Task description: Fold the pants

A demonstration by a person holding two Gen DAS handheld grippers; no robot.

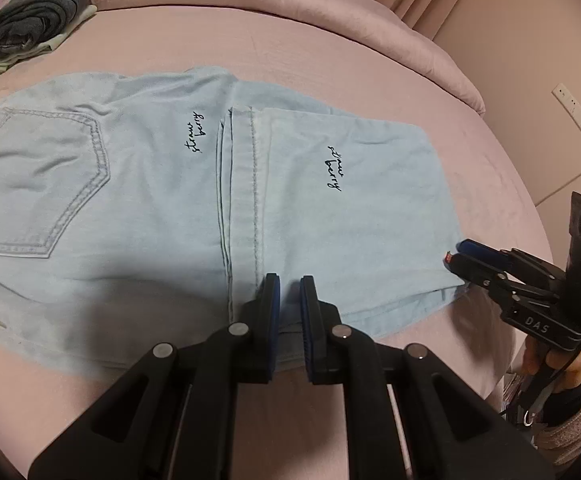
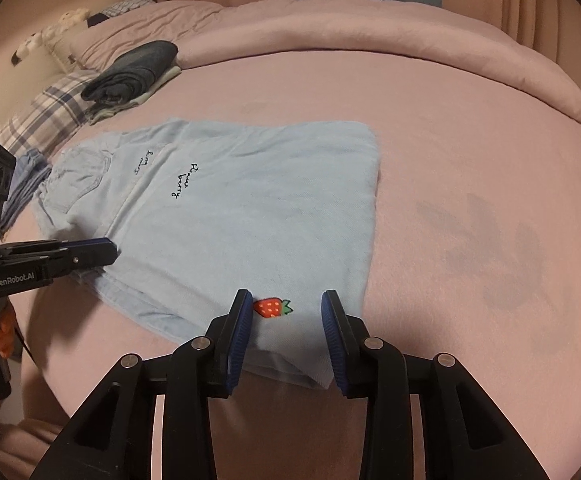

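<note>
The light-blue jeans [image 1: 138, 184] lie partly folded on the pink bedspread [image 1: 290, 40], the hem end laid back over the seat. At their near edge, the left gripper [image 1: 288, 292] stands narrowly parted over the hem seam, gripping nothing I can confirm; farther right, the right gripper [image 2: 286, 312] is spread wide around the strawberry patch [image 2: 272, 307], holding nothing. If either pinches only the top layer, the fold would likely skew or drag. Only the left view shows the back pocket [image 1: 38, 184] clearly; only the right shows the plaid pillow [image 2: 46, 116].
</note>
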